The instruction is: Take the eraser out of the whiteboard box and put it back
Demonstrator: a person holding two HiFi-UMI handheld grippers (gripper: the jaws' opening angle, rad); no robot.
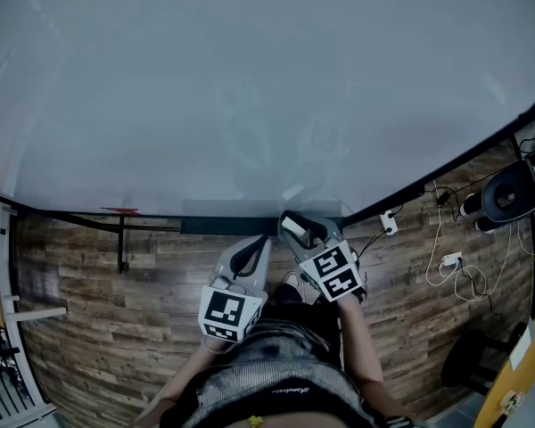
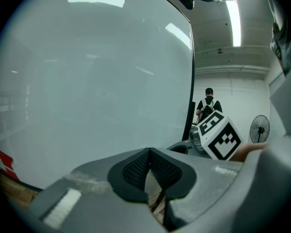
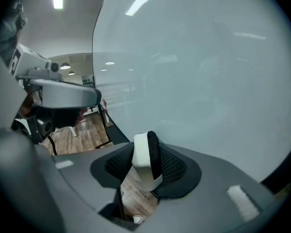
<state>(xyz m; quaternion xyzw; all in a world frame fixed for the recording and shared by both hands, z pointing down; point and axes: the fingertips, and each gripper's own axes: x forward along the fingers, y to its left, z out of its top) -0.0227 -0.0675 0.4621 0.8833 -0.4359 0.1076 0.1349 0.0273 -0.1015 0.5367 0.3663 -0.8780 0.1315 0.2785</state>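
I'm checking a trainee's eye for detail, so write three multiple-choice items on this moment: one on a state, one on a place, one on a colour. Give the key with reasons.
1. The left hand-held gripper has its jaws:
A. closed on nothing
B. wide apart
C. clamped on a marker

2. The eraser is:
A. between the left hand-held gripper's jaws
B. between the right hand-held gripper's jaws
C. lying on a desk

3. The eraser is:
A. red
B. all blue
C. white and black

Key: 1 A, its pads meet with nothing between them. 2 B, the right gripper view shows the pads pressing on both its sides. 3 C, a white body lies against a black layer.
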